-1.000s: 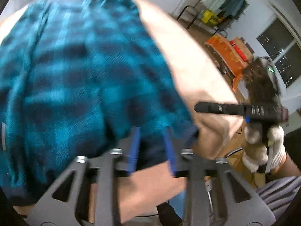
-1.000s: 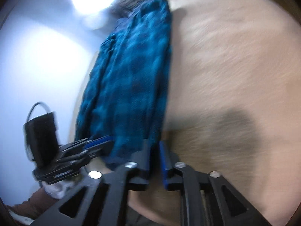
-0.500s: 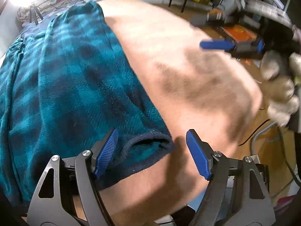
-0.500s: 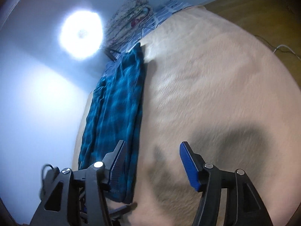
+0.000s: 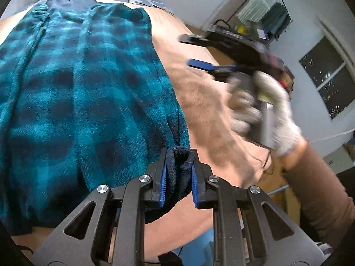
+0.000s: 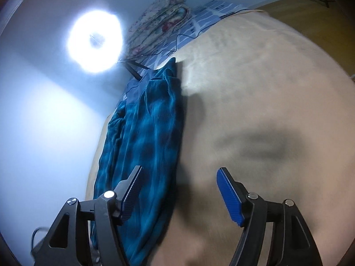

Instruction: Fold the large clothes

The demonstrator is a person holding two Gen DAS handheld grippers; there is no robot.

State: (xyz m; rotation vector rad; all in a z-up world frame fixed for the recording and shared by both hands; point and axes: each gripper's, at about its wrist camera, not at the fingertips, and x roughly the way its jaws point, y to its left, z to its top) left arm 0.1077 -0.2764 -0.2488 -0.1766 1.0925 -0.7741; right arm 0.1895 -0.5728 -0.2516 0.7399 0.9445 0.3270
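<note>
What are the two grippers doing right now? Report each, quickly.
Left gripper: closed on the dark cuffed edge of the teal plaid garment.
Right gripper: open, fingers spread, holding nothing, above the beige blanket.

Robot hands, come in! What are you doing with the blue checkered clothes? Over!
Left gripper shut on plaid garment cuff. Right gripper open, holding nothing, above tan blanket. Nothing blocking.
</note>
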